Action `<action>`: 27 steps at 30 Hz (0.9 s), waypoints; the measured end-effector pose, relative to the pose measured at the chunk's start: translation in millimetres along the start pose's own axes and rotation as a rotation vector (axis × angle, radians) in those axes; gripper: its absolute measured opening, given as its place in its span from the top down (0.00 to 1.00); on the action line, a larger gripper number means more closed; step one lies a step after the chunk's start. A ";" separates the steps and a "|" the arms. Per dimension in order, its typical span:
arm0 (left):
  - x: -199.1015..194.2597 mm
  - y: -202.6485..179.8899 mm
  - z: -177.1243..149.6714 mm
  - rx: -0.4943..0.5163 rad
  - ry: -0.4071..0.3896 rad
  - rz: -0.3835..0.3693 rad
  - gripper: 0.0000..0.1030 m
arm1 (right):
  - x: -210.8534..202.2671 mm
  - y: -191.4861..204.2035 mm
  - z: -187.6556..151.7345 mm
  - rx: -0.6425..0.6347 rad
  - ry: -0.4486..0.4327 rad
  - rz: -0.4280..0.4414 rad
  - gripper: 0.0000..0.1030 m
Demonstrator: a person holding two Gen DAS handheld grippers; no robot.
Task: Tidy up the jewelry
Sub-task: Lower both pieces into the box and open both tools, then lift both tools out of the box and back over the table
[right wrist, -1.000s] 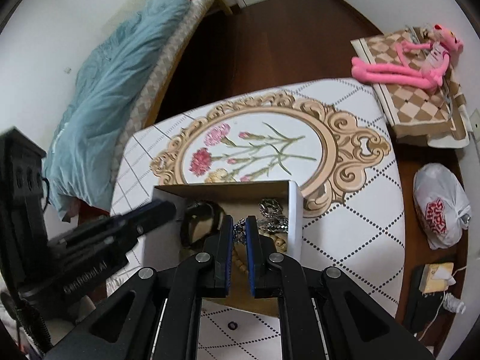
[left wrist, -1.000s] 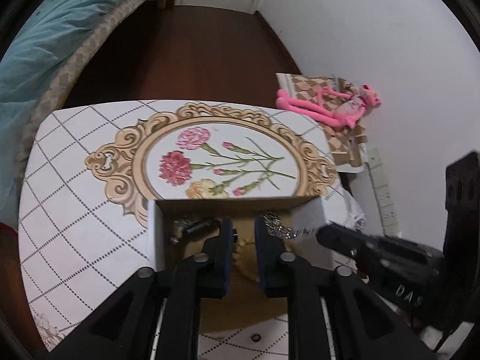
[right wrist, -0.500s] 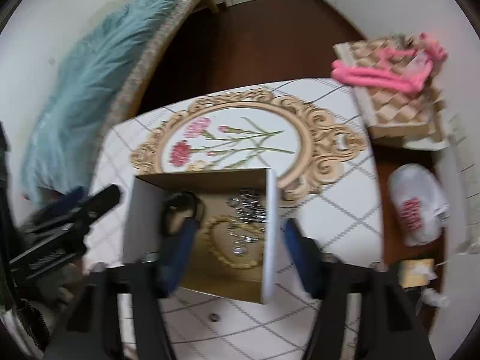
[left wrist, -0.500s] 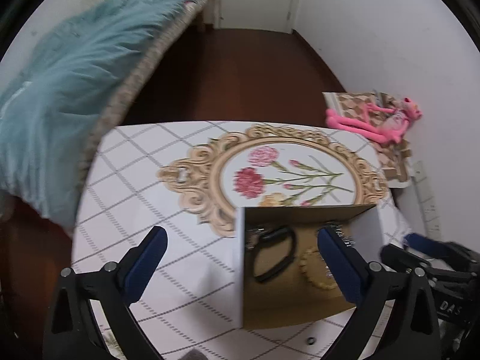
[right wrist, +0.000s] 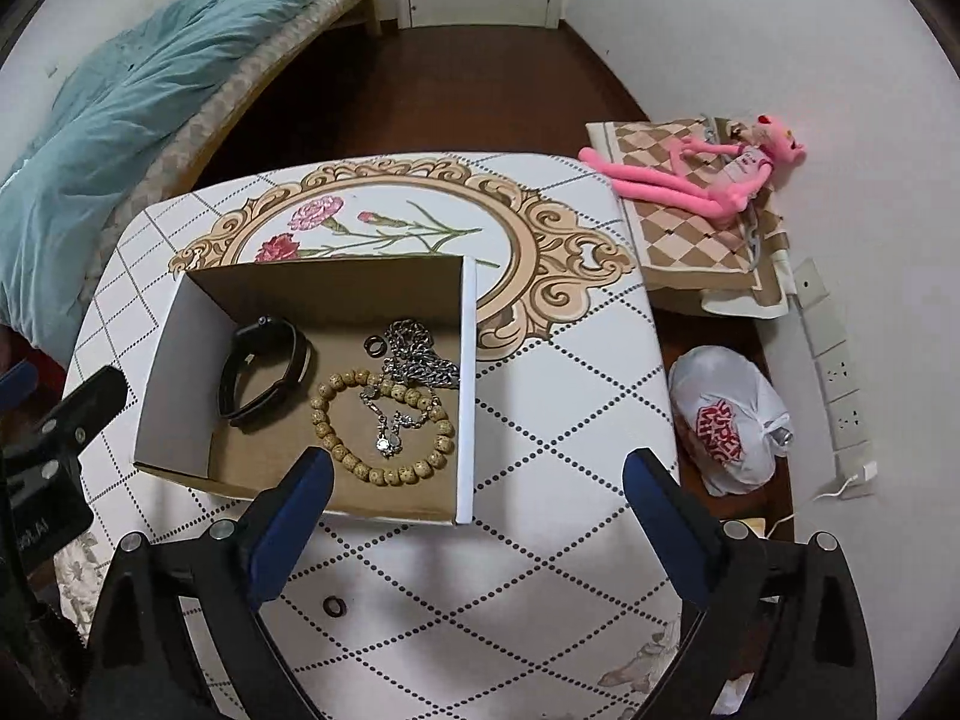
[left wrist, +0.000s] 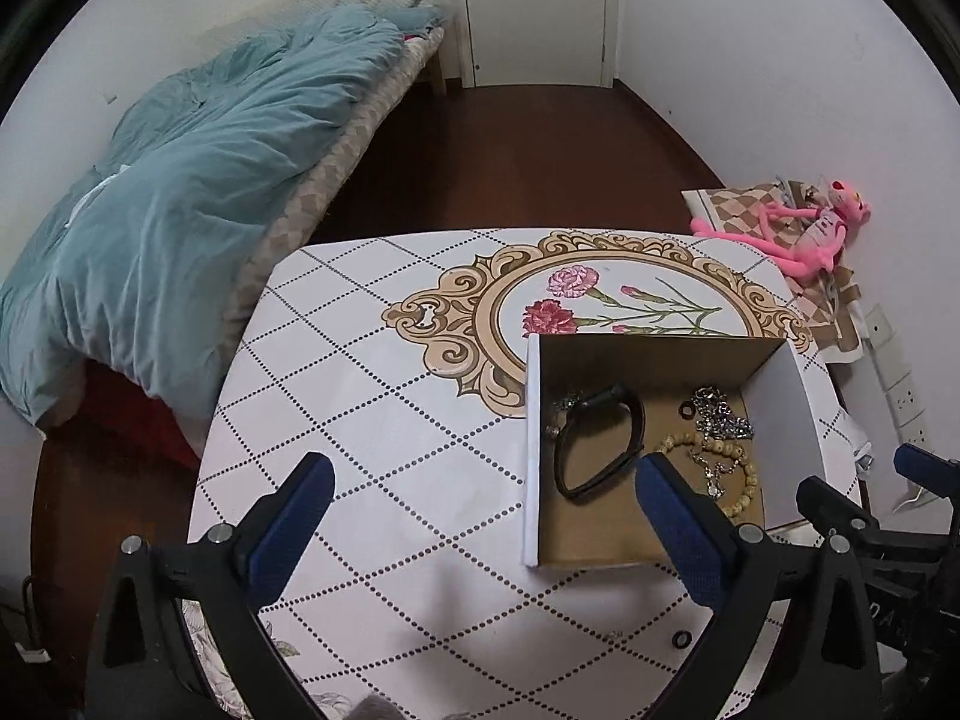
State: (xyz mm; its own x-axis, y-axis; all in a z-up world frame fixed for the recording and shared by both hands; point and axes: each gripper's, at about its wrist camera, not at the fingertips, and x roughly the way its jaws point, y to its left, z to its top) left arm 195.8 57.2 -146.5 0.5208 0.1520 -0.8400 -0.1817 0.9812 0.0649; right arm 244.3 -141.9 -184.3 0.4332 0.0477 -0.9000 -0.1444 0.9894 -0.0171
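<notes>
An open cardboard box (right wrist: 324,282) sits on the patterned table (right wrist: 576,420). Inside lie a black wristband (right wrist: 264,369), a tan bead bracelet (right wrist: 384,426), a silver chain (right wrist: 420,354) and a small dark ring (right wrist: 375,347). Another small dark ring (right wrist: 332,605) lies on the table in front of the box. My right gripper (right wrist: 478,468) hovers over the box's near right corner, its jaws opening with nothing held. My left gripper (left wrist: 480,474) stands open and empty, left of the box (left wrist: 660,354), its right finger over the wristband (left wrist: 600,438).
A bed with a teal duvet (left wrist: 180,192) runs along the left. A pink plush toy (right wrist: 690,174) lies on a checked bag to the right. Below the table's right edge sit a white plastic bag (right wrist: 726,420) and a power strip (right wrist: 840,372).
Both grippers went from shut over the box to wide open. Both pulled back from the box; the left one shifted to its left side, the right one toward its right corner.
</notes>
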 end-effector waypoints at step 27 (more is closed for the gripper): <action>-130.5 1.3 -30.2 -0.038 -0.194 -0.007 0.01 | -144.2 -18.3 -50.0 0.074 -0.260 -0.005 0.04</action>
State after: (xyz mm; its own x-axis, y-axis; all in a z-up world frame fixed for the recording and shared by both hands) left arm 102.4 35.1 -53.0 0.6724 0.1685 -0.7207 -0.2065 0.9778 0.0360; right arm 140.0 -173.8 -76.0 0.6493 0.0667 -0.7576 -0.0805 0.9966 0.0188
